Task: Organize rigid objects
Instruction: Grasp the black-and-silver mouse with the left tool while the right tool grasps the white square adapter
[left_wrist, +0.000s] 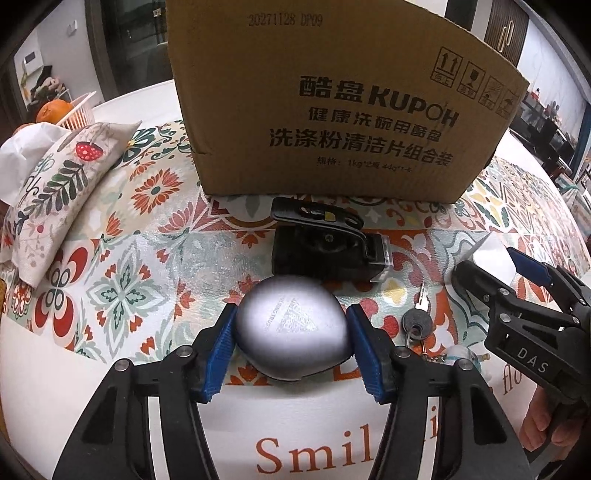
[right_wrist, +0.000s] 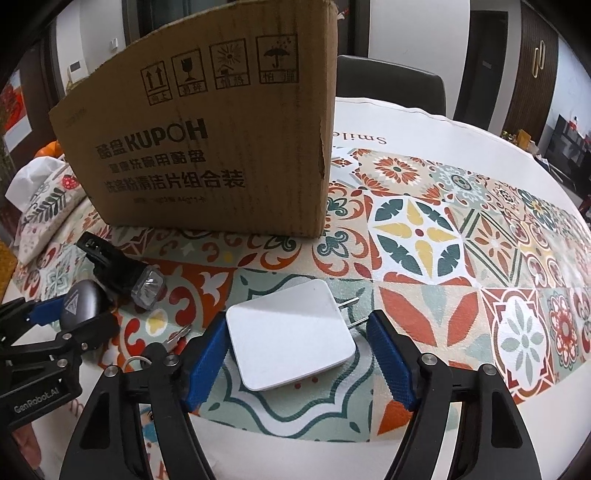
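Note:
My left gripper (left_wrist: 291, 341) is shut on a grey egg-shaped case (left_wrist: 291, 332), both blue pads against its sides; it also shows in the right wrist view (right_wrist: 79, 308). My right gripper (right_wrist: 297, 345) is open around a white square plug charger (right_wrist: 290, 334) lying on the cloth; the left pad touches it, the right pad stands apart from its prongs. A black bike light (left_wrist: 325, 243) lies just beyond the grey case, also in the right wrist view (right_wrist: 118, 269). A key on a ring (left_wrist: 417, 321) lies between the grippers. The KUPOH cardboard box (left_wrist: 332, 110) stands behind.
A patterned tablecloth (right_wrist: 424, 240) covers the round table. A floral tissue pouch (left_wrist: 55, 192) and a white basket with an orange (left_wrist: 59, 110) sit at the left. A dark chair (right_wrist: 388, 85) stands behind the table.

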